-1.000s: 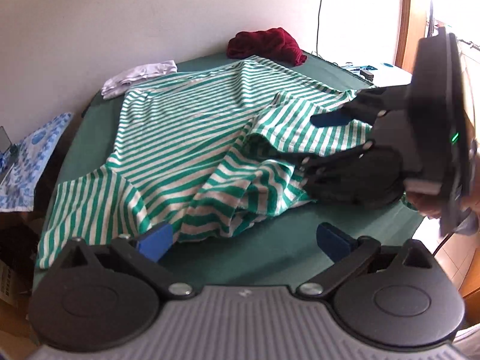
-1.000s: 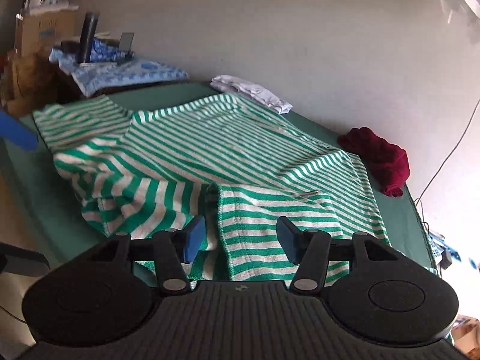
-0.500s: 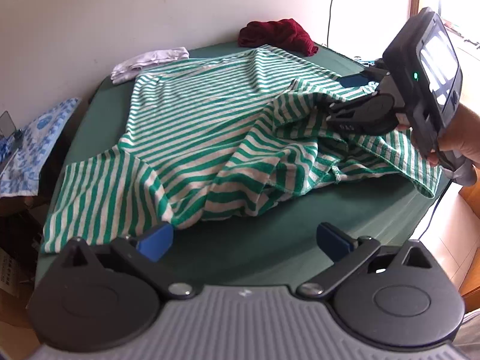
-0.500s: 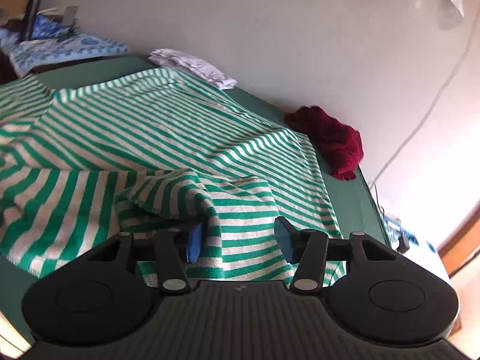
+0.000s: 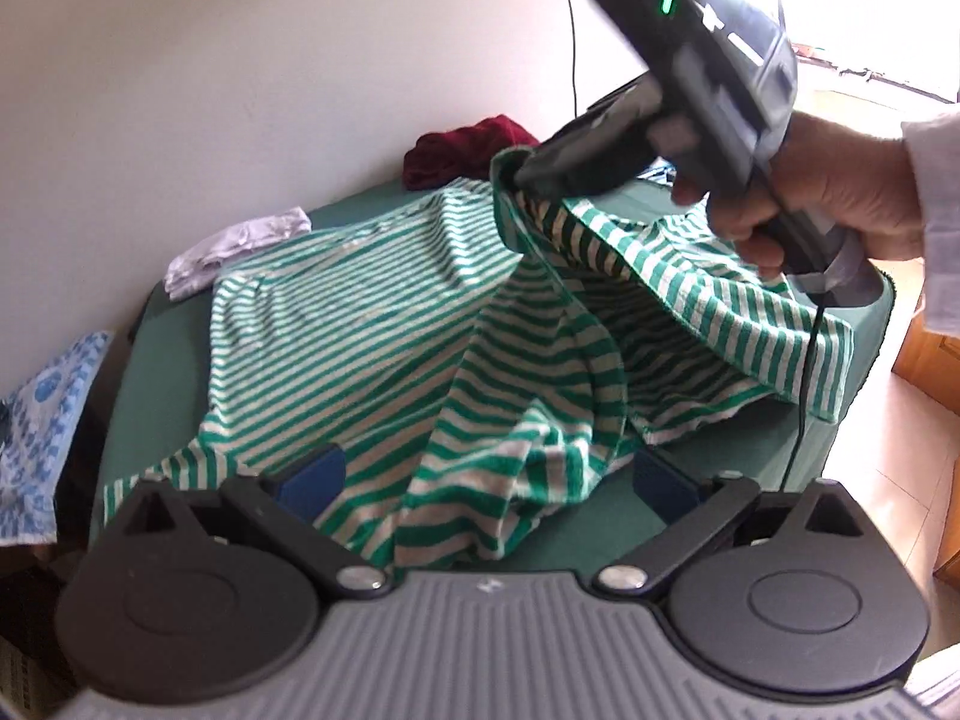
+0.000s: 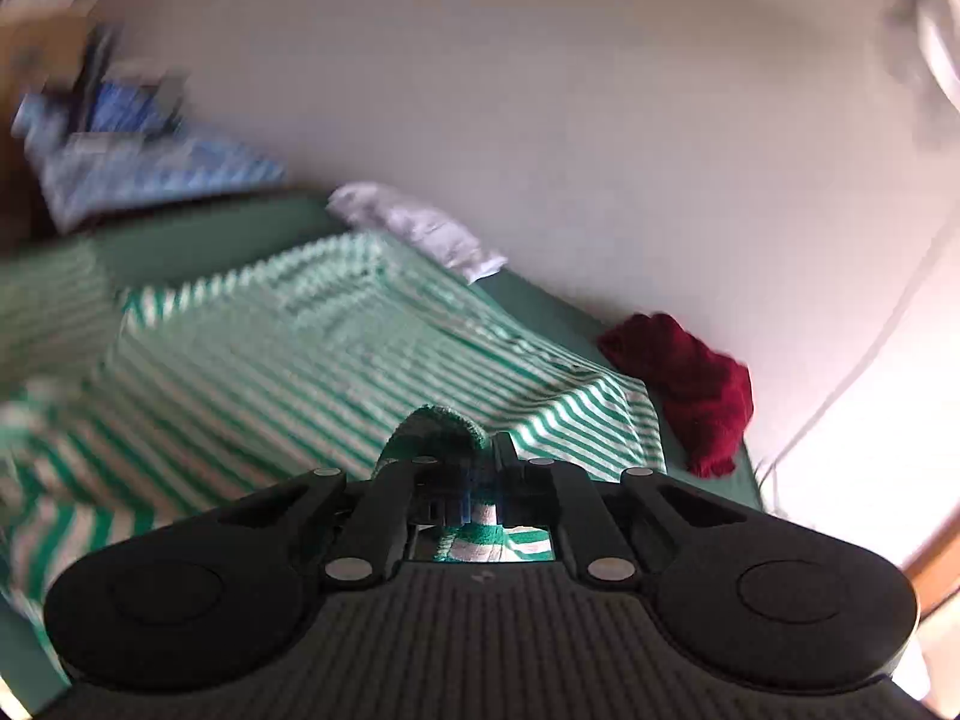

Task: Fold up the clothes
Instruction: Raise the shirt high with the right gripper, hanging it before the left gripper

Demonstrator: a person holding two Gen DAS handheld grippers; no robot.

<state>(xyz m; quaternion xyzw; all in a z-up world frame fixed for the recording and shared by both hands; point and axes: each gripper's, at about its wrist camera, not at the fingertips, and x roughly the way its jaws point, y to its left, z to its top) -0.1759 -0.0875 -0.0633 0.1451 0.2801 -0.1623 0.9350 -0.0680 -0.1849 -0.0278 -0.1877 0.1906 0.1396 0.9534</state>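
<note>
A green-and-white striped shirt lies spread on the green table, its near part bunched. My right gripper is shut on a fold of the shirt and holds it lifted above the table; in the right wrist view the pinched cloth bulges between the closed fingers of the right gripper. My left gripper is open and empty, low at the near edge, with the bunched shirt cloth between and just beyond its blue pads.
A dark red garment lies at the far end of the table, also in the right wrist view. A white folded cloth sits by the wall. A blue patterned cloth lies off the left side. Floor shows on the right.
My right gripper has shut on the shirt and lifted it up off the table. My left gripper has moved forward to the shirt's near edge.
</note>
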